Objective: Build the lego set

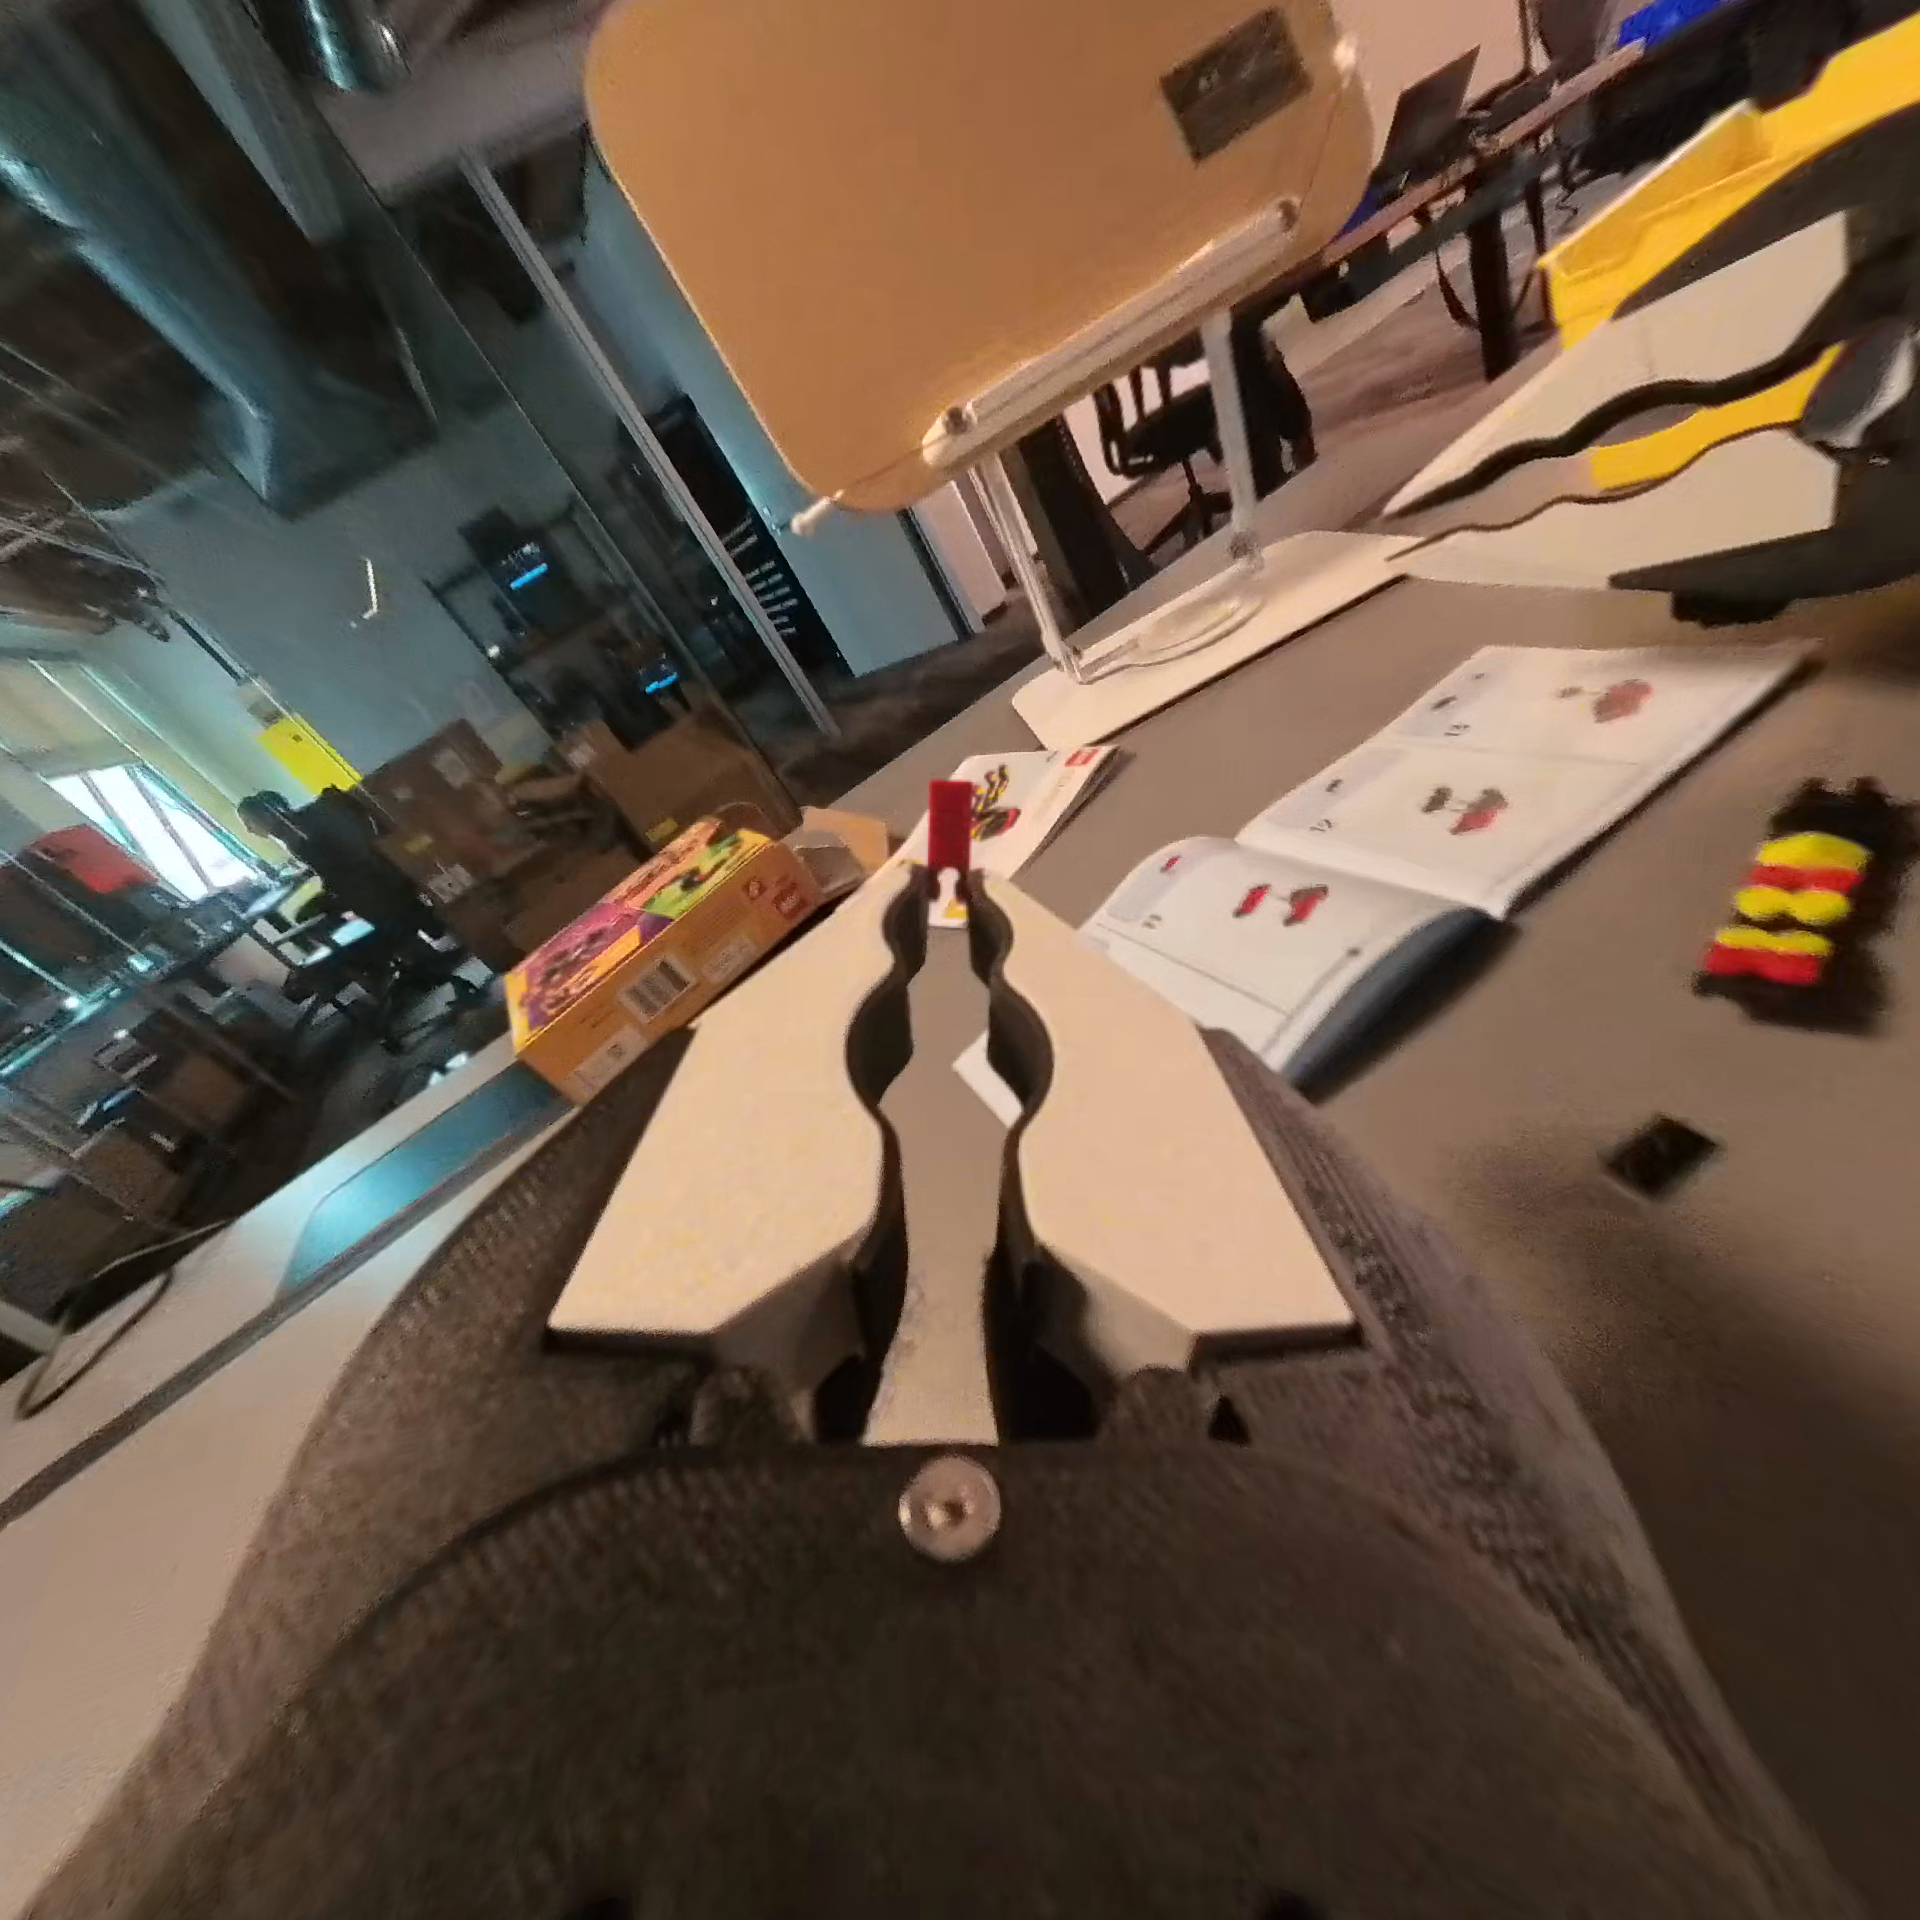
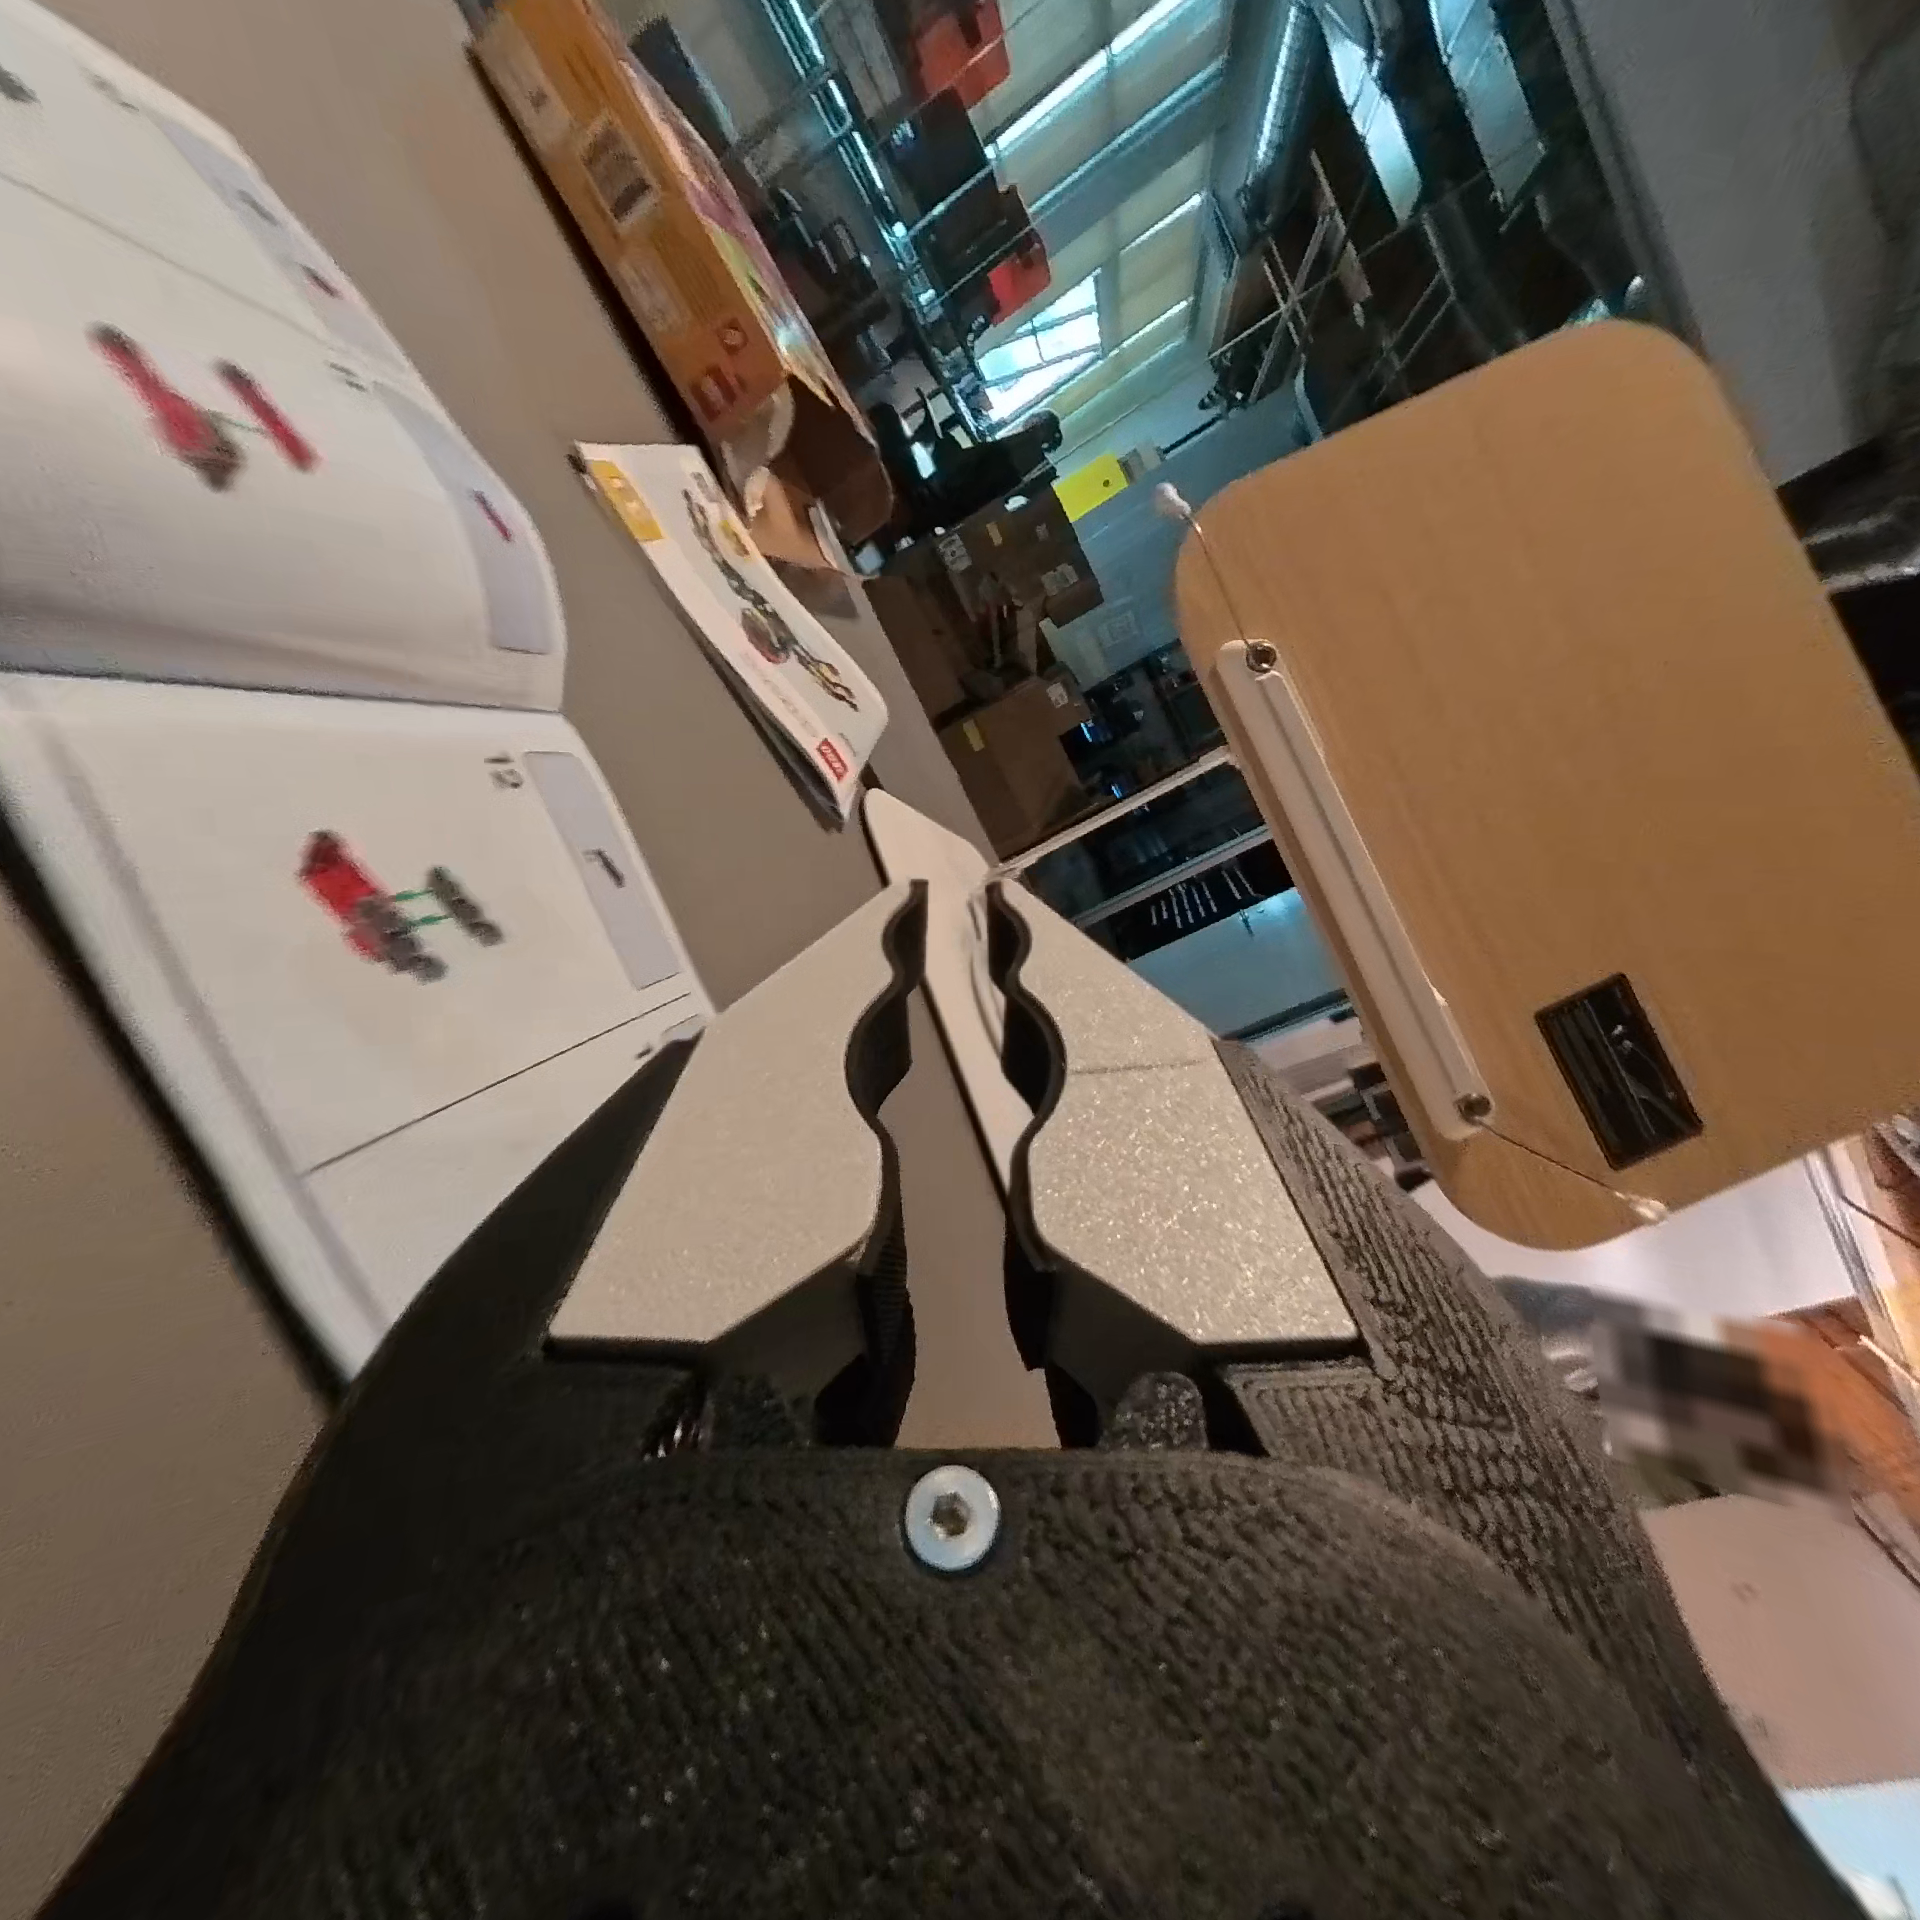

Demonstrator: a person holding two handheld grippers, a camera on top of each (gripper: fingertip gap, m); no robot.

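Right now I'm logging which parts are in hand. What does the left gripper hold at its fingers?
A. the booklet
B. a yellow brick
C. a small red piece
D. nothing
C: in the left wrist view, the left gripper pinches a small red piece that stands upright above its fingers.

Left claw [image 1: 949, 883] pinches a red brick [image 1: 950, 821] upright.

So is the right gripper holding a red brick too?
No, the right gripper has nothing between its fingertips; only the left gripper pinches a red brick.
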